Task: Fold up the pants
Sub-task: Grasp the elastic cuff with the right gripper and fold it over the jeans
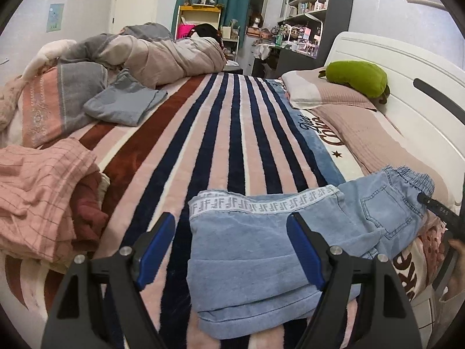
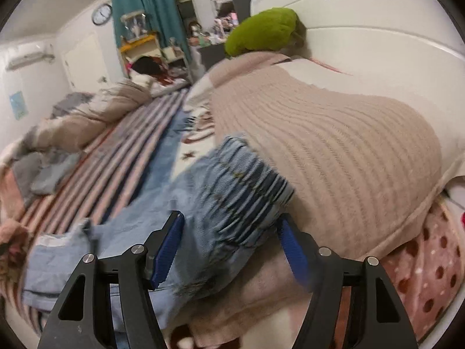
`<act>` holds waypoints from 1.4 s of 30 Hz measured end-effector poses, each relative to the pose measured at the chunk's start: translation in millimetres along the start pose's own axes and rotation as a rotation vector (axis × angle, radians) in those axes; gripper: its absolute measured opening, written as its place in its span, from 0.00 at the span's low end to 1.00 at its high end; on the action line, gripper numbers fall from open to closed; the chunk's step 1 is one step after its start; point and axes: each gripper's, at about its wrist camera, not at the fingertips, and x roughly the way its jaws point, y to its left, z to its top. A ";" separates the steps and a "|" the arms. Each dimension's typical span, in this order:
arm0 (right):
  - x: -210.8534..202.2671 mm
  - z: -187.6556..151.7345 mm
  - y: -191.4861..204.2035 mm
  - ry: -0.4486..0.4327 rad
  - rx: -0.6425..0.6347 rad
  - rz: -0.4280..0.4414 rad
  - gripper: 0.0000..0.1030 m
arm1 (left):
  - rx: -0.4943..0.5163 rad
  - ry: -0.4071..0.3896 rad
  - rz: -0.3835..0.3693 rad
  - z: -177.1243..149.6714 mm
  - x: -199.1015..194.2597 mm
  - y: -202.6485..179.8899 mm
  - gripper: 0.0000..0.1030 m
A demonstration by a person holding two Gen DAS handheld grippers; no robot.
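Fingers (image 1: 162, 244) of the left gripper (image 1: 232, 244) are spread wide, holding nothing — they hover over the folded end of the pants (image 1: 261, 261). Right gripper (image 2: 229, 250) fingers (image 2: 170, 250) are also spread, straddling the gathered waistband (image 2: 250, 186), not pinching it as far as the blur shows. Light blue denim pants lie folded over on the striped blanket (image 1: 203, 133) of the bed, waistband end against a ribbed beige pillow (image 2: 334, 145). Green plush toy (image 1: 357, 77) sits on a farther pillow; pink checked clothes (image 1: 37, 189) are piled to the left.
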 end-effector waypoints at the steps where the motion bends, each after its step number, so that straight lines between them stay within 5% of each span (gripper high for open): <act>1: 5.4 1.0 -3.2 0.014 0.014 0.010 0.64 | -0.001 -0.003 0.004 -0.2 -1.5 0.7 0.74; 4: 10.8 3.8 -2.2 0.004 0.021 0.034 0.61 | -0.005 -0.007 0.017 -0.6 -4.2 2.6 0.74; 6: 10.1 5.7 -0.6 0.002 0.006 0.038 0.51 | -0.014 -0.008 0.022 -1.7 -5.3 5.5 0.74; 8: 7.9 7.1 0.3 -0.004 0.000 0.050 0.31 | -0.023 -0.008 0.027 -2.6 -6.1 8.9 0.74; 11: 1.7 11.1 5.9 -0.010 -0.001 0.099 0.23 | -0.036 -0.009 0.032 -4.0 -7.6 14.3 0.74; 20: -36.2 37.3 60.8 -0.090 -0.074 0.251 0.18 | -0.071 -0.050 0.014 -5.8 -20.4 33.8 0.74; 27: -63.5 57.2 155.3 -0.113 -0.269 0.406 0.17 | -0.085 -0.092 -0.002 -8.3 -33.2 54.1 0.74; 34: -43.2 5.3 278.9 0.072 -0.522 0.588 0.17 | -0.085 -0.098 -0.022 -16.9 -41.2 75.8 0.74; 42: 6.9 -90.8 312.2 0.364 -0.642 0.605 0.20 | -0.054 -0.020 -0.126 -32.4 -30.3 71.2 0.74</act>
